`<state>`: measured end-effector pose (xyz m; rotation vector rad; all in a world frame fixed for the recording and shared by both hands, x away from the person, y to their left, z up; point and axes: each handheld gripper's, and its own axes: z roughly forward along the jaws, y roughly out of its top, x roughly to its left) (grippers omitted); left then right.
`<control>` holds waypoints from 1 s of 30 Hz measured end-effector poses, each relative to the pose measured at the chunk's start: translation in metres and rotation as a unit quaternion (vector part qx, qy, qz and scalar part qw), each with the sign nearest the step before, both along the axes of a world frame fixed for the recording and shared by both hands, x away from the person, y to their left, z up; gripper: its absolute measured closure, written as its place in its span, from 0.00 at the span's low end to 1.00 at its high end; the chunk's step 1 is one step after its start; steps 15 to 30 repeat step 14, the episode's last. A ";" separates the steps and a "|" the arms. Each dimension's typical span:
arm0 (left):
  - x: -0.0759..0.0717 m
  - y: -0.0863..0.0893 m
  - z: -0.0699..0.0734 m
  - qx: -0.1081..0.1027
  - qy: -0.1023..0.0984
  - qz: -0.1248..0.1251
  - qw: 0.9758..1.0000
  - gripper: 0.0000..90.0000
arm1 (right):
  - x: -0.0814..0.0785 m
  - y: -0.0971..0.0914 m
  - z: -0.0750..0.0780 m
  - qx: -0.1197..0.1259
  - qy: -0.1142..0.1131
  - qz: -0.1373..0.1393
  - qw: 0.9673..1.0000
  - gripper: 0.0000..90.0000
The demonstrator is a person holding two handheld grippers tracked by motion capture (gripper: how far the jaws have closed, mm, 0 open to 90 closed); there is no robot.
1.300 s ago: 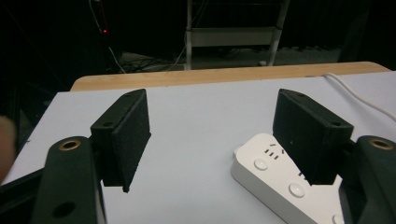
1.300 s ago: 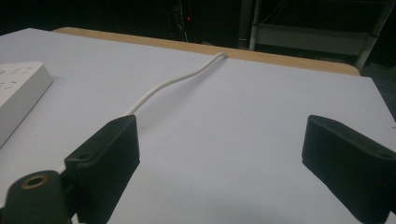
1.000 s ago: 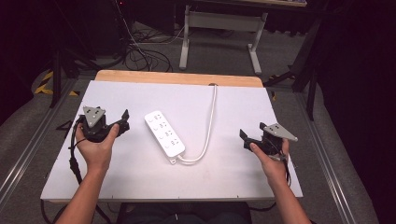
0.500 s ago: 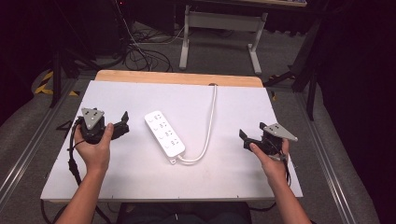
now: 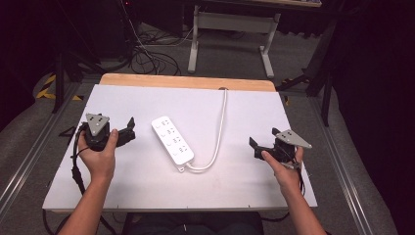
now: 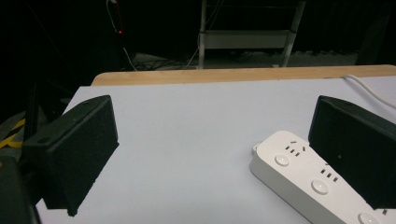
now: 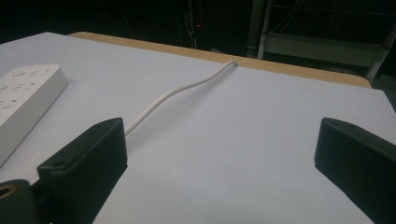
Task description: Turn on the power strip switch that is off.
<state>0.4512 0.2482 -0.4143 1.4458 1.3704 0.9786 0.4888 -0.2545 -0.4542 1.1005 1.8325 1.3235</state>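
approach phase, judged from layout: white power strip lies diagonally near the centre of the white table, untouched, its cord looping from the near end and running to the far wooden edge.

left gripper hovers just left of the strip, jaws spread wide, nothing between them. in the left gripper view the strip's far end sits partly behind the right-hand jaw, so alignment is off to one side. right gripper is well apart on the right, jaws also spread and empty; the right gripper view looks across bare table toward the cord.

next move, as i read it: left gripper shifts toward the strip and centres its jaws across the narrow body before closing. right gripper has farther to go.

obstructions: none on the table between grippers and strip. cord loop at the near end could snag a jaw coming from the right. desk frame and floor cables lie beyond the table, out of the way.
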 end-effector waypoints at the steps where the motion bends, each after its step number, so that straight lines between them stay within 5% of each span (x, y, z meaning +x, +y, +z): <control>1: 0.000 0.000 0.000 0.000 -0.001 0.000 1.000 0.02 | 0.000 0.000 0.000 0.000 0.000 0.000 1.000 0.03; 30: 0.001 0.003 -0.002 -0.008 0.004 0.003 1.000 0.03 | 0.001 0.000 -0.001 0.002 0.003 -0.002 1.000 0.04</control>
